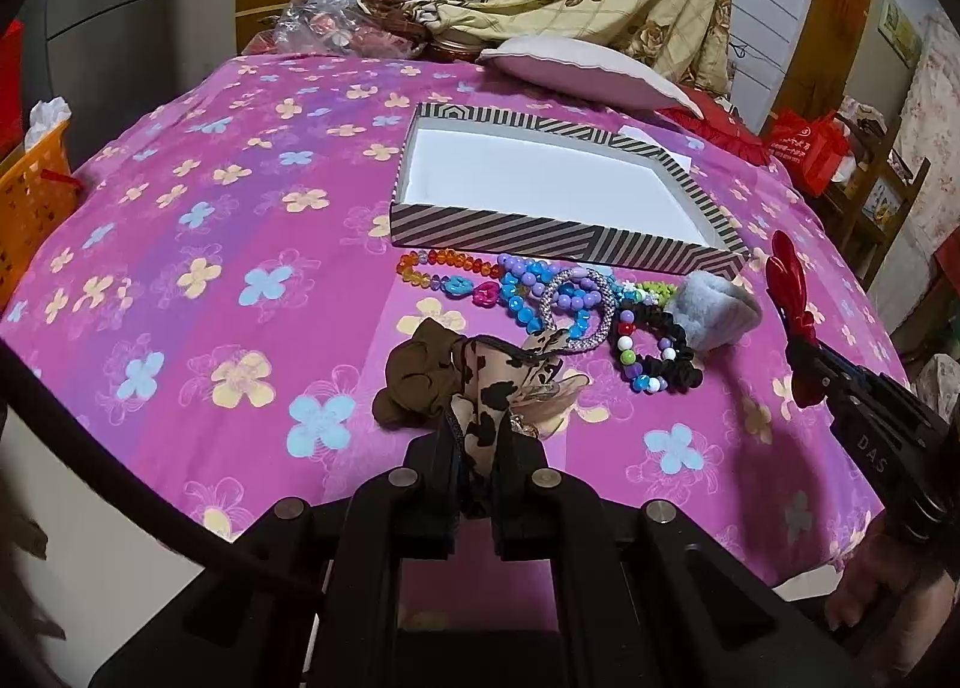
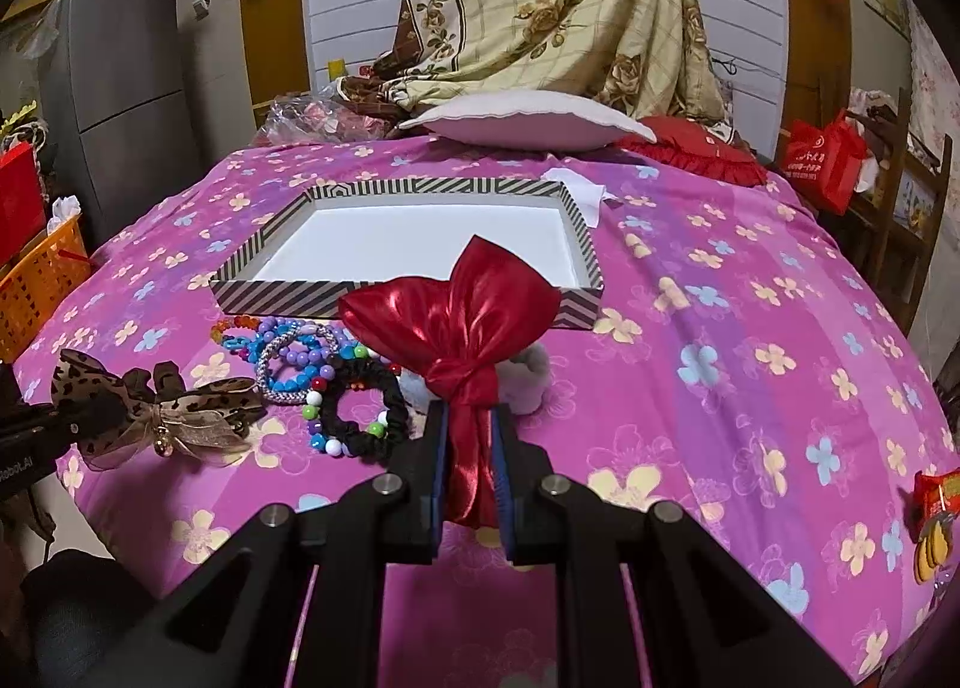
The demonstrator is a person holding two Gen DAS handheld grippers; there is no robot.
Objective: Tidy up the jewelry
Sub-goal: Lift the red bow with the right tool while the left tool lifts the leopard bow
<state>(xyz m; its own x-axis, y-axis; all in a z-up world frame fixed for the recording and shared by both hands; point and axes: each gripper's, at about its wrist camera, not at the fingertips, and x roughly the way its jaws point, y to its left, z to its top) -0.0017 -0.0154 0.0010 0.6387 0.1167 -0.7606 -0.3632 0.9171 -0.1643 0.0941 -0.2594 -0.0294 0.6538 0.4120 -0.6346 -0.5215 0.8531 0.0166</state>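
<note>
My left gripper (image 1: 474, 442) clamps the leopard-print bow (image 1: 480, 388), my right gripper (image 2: 471, 430) pinches the red satin bow (image 2: 456, 310), both before the striped box (image 1: 540, 235).

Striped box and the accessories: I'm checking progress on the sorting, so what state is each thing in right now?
Striped box: open, nothing inside.
Leopard bow: clamped in the left gripper.
Red bow: clamped in the right gripper.
Bead bracelets: piled loose on the bedspread, in front of the box.
Black scrunchie: lying flat beside the bracelets.
Grey fluffy scrunchie: lying by the box corner.
</note>
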